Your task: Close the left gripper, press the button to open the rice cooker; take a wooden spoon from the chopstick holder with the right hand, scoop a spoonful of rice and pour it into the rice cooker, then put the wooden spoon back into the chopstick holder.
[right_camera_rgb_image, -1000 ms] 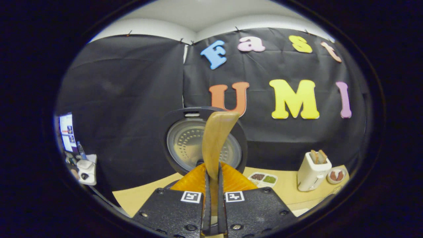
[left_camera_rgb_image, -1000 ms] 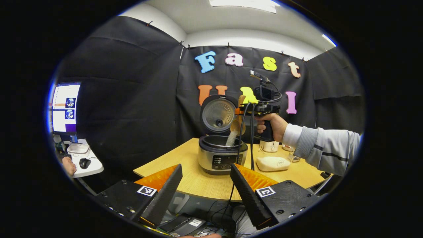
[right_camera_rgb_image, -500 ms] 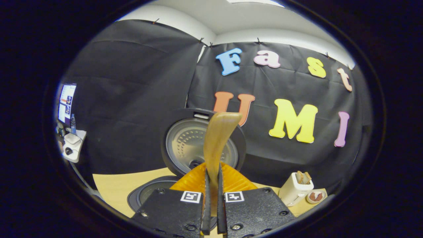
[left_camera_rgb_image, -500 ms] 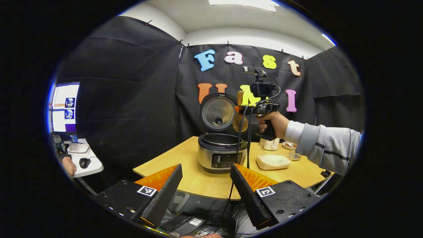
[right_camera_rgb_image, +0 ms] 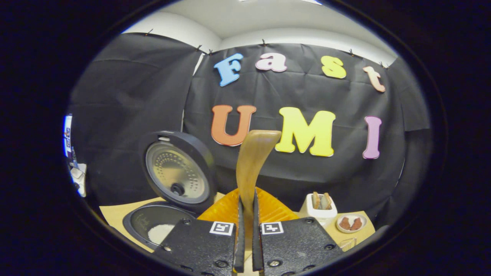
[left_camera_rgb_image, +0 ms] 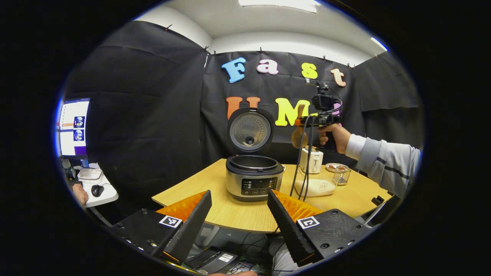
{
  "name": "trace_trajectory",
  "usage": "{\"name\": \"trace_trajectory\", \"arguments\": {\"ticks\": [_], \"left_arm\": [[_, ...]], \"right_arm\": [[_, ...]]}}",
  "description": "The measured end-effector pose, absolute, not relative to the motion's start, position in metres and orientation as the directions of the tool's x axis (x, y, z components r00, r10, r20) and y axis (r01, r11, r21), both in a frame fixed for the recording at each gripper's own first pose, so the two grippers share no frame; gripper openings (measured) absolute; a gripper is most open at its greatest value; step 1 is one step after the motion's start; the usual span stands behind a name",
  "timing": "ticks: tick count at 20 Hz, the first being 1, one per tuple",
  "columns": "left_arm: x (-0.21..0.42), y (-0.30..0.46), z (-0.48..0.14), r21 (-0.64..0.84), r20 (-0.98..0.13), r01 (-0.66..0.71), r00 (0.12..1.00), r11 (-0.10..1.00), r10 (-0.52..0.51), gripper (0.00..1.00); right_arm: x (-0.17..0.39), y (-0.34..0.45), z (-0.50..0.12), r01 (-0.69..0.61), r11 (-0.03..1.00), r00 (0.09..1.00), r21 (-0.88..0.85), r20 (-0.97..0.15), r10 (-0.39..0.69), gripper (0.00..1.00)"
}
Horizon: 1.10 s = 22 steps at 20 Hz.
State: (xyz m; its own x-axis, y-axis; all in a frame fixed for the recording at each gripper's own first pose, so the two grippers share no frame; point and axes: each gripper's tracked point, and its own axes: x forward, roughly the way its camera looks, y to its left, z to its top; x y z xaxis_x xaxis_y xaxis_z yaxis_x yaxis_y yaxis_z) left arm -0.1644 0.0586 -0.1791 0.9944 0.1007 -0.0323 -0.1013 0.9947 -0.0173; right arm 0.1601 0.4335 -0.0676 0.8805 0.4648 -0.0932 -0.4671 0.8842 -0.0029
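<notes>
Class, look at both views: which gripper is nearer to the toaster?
Right. The right gripper, shut on the wooden spoon, hangs just above the toaster; the left gripper sits open off the table's near edge.

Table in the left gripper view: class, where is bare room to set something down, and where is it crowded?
Bare: the table left of the cooker, and the front strip before it. Crowded: right of the cooker, with the toaster, white box, chopstick holder and dish.
</notes>
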Motion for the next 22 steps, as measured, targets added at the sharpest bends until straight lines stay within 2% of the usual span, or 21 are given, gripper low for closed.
{"name": "trace_trajectory", "arguments": {"ticks": [7,11,16,22], "left_arm": [[-0.152,0.045,-0.179,-0.038,-0.044,-0.084,0.996,0.996,0.082,0.94],[-0.147,0.043,-0.176,-0.050,-0.042,-0.087,0.996,0.995,0.085,0.94],[-0.136,0.043,-0.174,-0.067,-0.048,-0.100,0.994,0.993,0.097,0.94],[-0.120,0.029,-0.155,-0.063,-0.035,-0.087,0.996,0.994,0.085,0.94]], "right_arm": [[0.192,0.321,-0.056,-0.357,0.931,0.929,0.082,-0.075,0.363,0.13],[0.216,0.239,-0.057,-0.233,0.972,0.972,0.023,-0.027,0.233,0.14],[0.225,0.178,-0.083,-0.176,0.983,0.983,0.047,-0.050,0.178,0.14],[0.234,0.141,-0.137,-0.140,0.983,0.979,0.116,-0.134,0.155,0.16]]}}
